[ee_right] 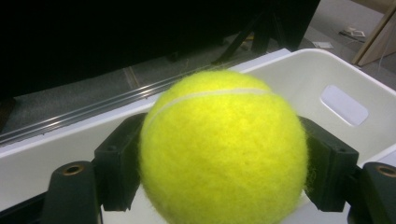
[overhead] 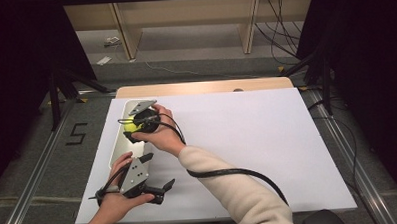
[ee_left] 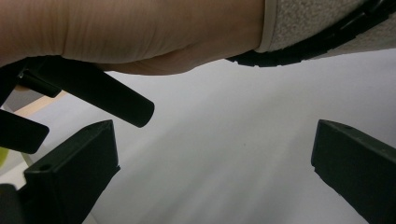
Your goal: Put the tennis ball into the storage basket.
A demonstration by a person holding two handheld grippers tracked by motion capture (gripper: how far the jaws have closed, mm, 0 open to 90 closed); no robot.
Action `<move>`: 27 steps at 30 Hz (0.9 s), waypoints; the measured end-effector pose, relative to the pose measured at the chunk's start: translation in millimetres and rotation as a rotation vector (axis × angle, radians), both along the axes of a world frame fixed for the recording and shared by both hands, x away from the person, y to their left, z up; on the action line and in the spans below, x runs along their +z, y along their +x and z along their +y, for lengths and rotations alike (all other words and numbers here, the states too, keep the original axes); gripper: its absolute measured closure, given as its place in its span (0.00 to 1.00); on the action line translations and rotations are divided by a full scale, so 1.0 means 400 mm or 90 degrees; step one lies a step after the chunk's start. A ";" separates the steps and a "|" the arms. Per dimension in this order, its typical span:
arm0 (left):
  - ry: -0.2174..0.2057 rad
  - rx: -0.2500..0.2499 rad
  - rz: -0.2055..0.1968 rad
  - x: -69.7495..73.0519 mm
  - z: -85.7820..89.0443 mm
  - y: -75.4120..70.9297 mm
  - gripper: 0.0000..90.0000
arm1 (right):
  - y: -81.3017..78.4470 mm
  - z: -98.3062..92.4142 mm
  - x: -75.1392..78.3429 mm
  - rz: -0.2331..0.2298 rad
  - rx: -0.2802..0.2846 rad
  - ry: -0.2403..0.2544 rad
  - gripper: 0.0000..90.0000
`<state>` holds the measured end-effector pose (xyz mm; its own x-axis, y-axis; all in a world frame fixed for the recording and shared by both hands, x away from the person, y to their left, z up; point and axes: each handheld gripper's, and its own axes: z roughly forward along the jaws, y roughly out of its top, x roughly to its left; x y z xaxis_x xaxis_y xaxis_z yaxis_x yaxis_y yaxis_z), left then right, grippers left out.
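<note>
White board covers the surface (overhead: 247, 140), and near its far left corner our right claw (overhead: 135, 125) pinches the tennis ball (ee_right: 222, 147) over the white bin (ee_right: 299, 84); we should probably lower it inside the walls before letting go, so it cannot bounce out. Our right forearm reaches across to the left, while our left claw (overhead: 156, 179) rests spread near the front left corner.

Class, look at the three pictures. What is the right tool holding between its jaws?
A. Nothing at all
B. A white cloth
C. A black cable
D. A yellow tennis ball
D. In the right gripper view, the right tool has its two black jaws pressed on either side of a yellow tennis ball, held over the white bin; the high view shows the same ball in that hand.
</note>
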<state>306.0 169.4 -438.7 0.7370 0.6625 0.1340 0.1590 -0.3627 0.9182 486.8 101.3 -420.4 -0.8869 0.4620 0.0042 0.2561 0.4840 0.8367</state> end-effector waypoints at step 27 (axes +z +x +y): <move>0.003 -0.002 -0.004 0.001 0.000 -0.001 0.00 | 0.000 0.012 -0.022 0.005 0.000 -0.004 0.29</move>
